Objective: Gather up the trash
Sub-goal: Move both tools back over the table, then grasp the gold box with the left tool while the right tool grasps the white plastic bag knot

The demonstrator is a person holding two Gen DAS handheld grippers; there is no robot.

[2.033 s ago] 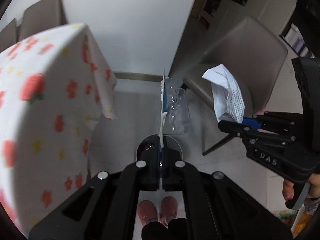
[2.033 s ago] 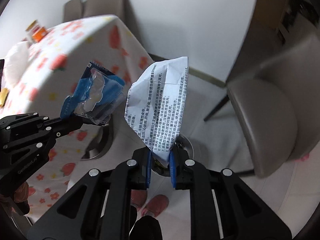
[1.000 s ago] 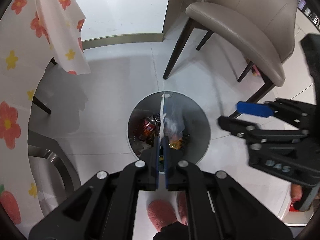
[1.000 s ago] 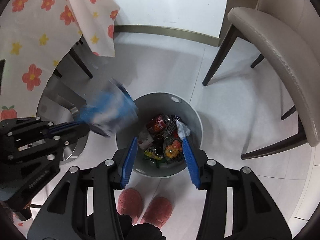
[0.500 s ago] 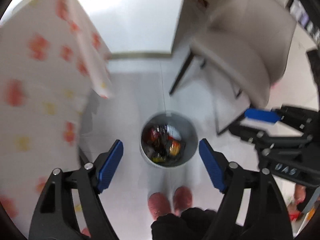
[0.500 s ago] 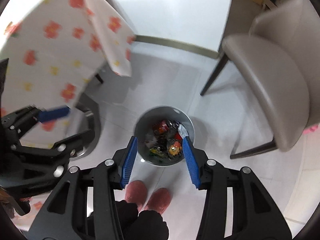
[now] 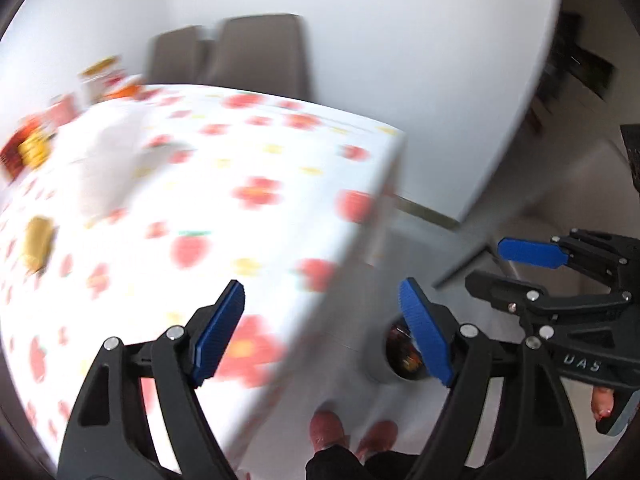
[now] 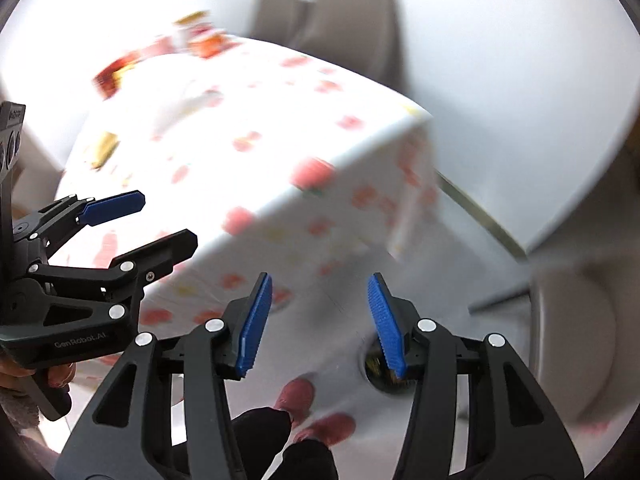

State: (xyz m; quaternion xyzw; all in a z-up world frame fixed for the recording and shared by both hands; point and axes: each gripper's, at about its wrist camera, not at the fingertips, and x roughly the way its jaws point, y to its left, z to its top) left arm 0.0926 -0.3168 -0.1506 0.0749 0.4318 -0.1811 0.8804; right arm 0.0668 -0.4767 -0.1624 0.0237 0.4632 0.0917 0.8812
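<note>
Both views are motion-blurred. My left gripper is open and empty, raised beside the table with the flowered cloth. My right gripper is open and empty too. The grey trash bin with wrappers in it stands on the floor low in both views; it also shows behind the right finger in the right wrist view. Blurred trash lies on the table: a yellow wrapper, white crumpled paper and red-orange packets at the far left.
Grey chairs stand behind the table, and another chair is to the right of the bin. The person's pink slippers are on the white floor by the bin. The other gripper shows in each view.
Both grippers dropped their trash into the bin and opened. They have since swung up from the bin towards the table top.
</note>
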